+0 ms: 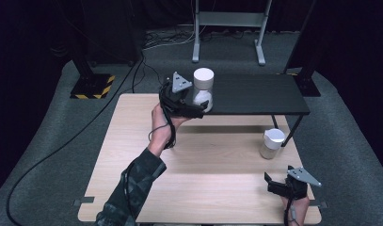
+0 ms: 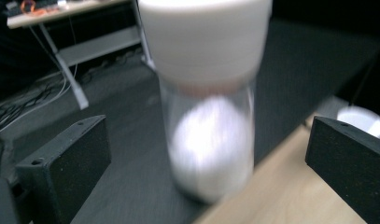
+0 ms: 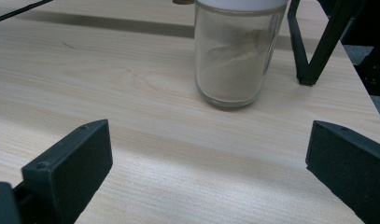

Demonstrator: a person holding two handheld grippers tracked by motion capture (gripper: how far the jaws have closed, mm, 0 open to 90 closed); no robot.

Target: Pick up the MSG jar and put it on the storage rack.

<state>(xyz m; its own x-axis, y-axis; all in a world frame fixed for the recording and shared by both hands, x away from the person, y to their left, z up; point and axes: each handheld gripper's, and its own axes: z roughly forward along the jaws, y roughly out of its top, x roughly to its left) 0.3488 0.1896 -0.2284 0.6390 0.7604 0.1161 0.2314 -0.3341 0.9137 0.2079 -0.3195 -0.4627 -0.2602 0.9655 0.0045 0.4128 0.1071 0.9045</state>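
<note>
A clear jar (image 1: 203, 87) with a white lid and white powder stands upright on the left end of a black shelf (image 1: 259, 94). My left gripper (image 1: 198, 104) is open, one jaw on each side of this jar (image 2: 208, 149), and both pads stand clear of the glass. A second jar (image 1: 273, 143) with a white lid and beige powder rests on the wooden table (image 1: 203, 188) by the shelf's right leg. My right gripper (image 1: 272, 184) lies near the table's front right corner. It is open and empty (image 3: 208, 154) and faces the beige jar (image 3: 234, 56).
The shelf's black leg (image 3: 313, 46) stands just right of the beige jar. Past the table, a grey desk frame (image 1: 227, 28) and a black stand with a striped base (image 1: 92, 87) sit on the carpet. Cables (image 1: 62, 146) run across the floor at left.
</note>
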